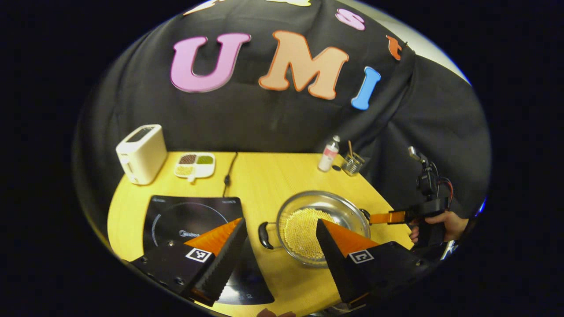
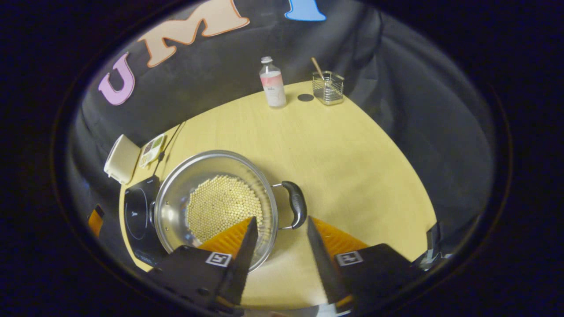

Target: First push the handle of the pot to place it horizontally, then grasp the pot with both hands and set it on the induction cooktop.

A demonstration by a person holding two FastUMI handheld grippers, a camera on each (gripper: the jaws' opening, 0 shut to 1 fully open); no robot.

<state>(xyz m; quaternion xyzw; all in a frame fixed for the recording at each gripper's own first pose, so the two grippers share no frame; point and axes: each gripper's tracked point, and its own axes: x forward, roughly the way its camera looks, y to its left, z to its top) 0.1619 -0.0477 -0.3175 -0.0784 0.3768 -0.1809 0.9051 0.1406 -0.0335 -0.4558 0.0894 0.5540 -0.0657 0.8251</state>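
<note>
Steel pot (image 2: 216, 204), round and shiny with pale beads inside, sits on the yellow wooden table (image 2: 335, 158) beside the black induction cooktop (image 1: 194, 220). Both the left gripper (image 1: 280, 229) and right gripper (image 2: 278, 224) gape, grasping nothing. Toaster (image 1: 141, 153), bottle (image 2: 273, 83) stand behind.

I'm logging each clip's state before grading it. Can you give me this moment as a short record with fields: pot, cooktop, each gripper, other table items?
pot: steel pot on the wooden table, beside the cooktop, pale round beads inside
pot handles: one black handle at each side
cooktop: black induction cooktop, nothing on it
left gripper: left gripper open, pot's near handle ahead between its fingers, no contact
right gripper: right gripper open, short of the pot handle
other items: toaster, divided dish, bottle, glass holder
</note>
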